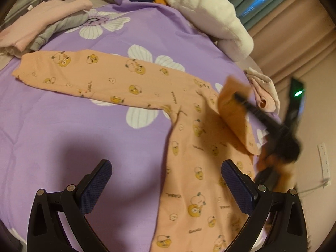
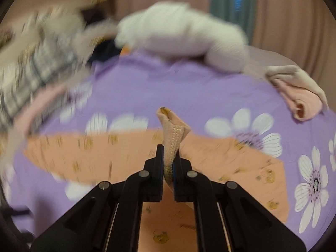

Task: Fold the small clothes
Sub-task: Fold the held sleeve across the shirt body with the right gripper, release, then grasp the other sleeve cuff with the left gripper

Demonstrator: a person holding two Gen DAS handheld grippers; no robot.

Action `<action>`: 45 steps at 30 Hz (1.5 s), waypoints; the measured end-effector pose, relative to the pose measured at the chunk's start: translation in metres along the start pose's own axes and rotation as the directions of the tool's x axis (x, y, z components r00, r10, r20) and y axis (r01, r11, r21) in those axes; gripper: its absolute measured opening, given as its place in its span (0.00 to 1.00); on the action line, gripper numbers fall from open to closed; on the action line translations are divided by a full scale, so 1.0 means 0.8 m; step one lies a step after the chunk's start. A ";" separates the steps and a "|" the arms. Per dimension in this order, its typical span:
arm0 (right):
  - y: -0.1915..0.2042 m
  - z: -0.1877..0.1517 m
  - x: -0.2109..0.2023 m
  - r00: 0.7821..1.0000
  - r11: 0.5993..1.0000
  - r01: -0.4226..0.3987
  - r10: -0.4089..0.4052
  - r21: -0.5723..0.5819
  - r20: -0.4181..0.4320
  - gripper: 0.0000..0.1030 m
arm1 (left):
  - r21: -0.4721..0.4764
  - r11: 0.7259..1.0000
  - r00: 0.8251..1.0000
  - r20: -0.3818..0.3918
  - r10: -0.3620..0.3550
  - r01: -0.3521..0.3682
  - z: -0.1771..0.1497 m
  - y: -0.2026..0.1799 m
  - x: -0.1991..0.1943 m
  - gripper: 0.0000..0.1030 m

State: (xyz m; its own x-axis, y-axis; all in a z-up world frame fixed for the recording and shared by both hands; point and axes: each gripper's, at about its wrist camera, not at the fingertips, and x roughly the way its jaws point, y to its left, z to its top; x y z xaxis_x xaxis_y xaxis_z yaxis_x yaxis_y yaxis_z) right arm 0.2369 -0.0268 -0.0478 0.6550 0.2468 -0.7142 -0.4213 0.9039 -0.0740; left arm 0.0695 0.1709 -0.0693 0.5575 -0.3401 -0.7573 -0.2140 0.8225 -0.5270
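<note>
On the purple flower-printed bed cover (image 1: 63, 126), an orange cotton baby garment with a yellow bear print (image 1: 117, 82) is spread nearly flat, one long part running away toward the folded pink and grey clothes (image 1: 31, 33) at the cover's far left edge, another running down toward the near edge. A corner of that garment is pinched in the right gripper (image 2: 169, 163), whose jaws are closed almost fully on a ribbed cuff or hem, and the fabric is lifted off the cover at the garment's right side. The left gripper (image 1: 166, 180) is held wide open just above the garment's near part, with nothing between its pads and no contact visible.

Several failures are judged possible. Only a narrow strip of cloth is seen between the right jaws, so the hem could be pulled free if the lifted flap is swept across quickly; blur in the right wrist view suggests a fast swing. As the rest of the garment is not pinned, the whole piece could be dragged across the smooth cover instead of being creased, leaving a skewed fold. The flap could also land twisted, since it is already curled above the jaws. The rolled pink and cream cloth (image 2: 298, 92), near the garment's right end, could be brushed aside.
</note>
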 end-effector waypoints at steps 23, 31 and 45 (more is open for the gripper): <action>-0.201 -0.100 -0.008 0.981 0.858 -0.183 0.191 0.480 0.032 0.22 | 0.010 0.956 0.952 -0.102 -0.290 0.292 0.071 -0.127 0.135 1.00; -0.249 -0.148 0.002 0.985 0.804 -0.126 0.169 0.581 -0.020 0.19 | -0.061 0.981 0.971 -0.142 -0.191 0.184 0.064 -0.106 0.185 0.97; -0.244 -0.165 -0.039 0.985 0.811 -0.135 0.170 0.570 -0.009 0.21 | -0.126 0.962 0.968 -0.025 -0.248 0.243 0.067 -0.033 0.111 0.97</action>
State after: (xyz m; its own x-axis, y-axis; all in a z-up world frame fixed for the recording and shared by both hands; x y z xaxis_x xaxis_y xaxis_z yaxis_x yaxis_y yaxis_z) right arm 0.2154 -0.2570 -0.1031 0.5684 0.3936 -0.7225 -0.0722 0.8986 0.4328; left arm 0.1680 0.1432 -0.1021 0.5731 -0.5447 -0.6122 -0.1711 0.6511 -0.7394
